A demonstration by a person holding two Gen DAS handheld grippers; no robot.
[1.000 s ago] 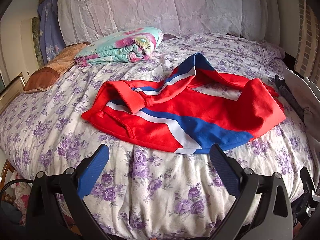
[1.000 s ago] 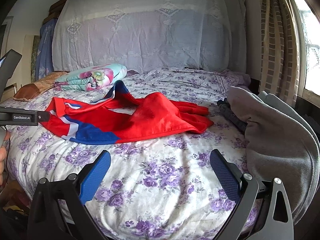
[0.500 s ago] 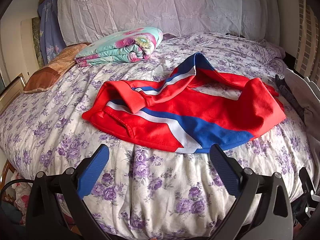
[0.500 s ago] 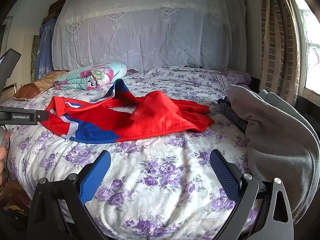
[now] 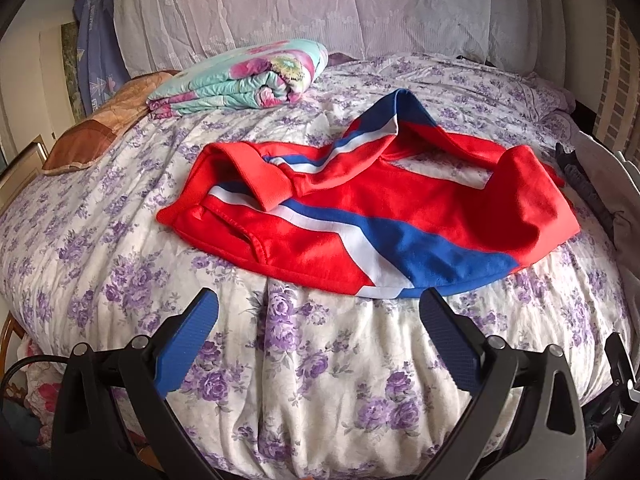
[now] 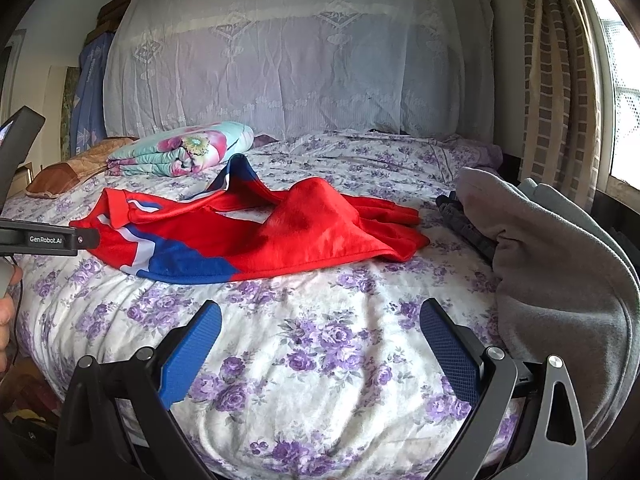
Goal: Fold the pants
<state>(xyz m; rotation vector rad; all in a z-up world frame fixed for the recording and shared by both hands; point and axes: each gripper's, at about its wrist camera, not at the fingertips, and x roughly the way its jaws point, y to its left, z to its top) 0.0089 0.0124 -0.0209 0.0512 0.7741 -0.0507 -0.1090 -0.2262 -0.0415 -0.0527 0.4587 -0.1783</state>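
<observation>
Red pants (image 5: pixel 400 216) with a blue and white side stripe lie crumpled on the flowered bed cover (image 5: pixel 120 280); they also show in the right wrist view (image 6: pixel 304 236). My left gripper (image 5: pixel 318 320) is open and empty, just short of the pants' near edge. My right gripper (image 6: pixel 320 324) is open and empty over the bed cover (image 6: pixel 320 344), nearer than the pants' right side. The left gripper's body (image 6: pixel 44 238) shows at the left edge of the right wrist view.
A folded floral quilt (image 5: pixel 240 80) and a brown pillow (image 5: pixel 96 136) lie at the bed's far left. A grey garment (image 6: pixel 560 264) and a dark item (image 6: pixel 464 220) lie at the bed's right. A lace-covered headboard (image 6: pixel 296 76) stands behind, and a curtain (image 6: pixel 560 80) hangs at right.
Both grippers have crept slightly forward toward the pants. The pants have not moved and both grippers stay open.
</observation>
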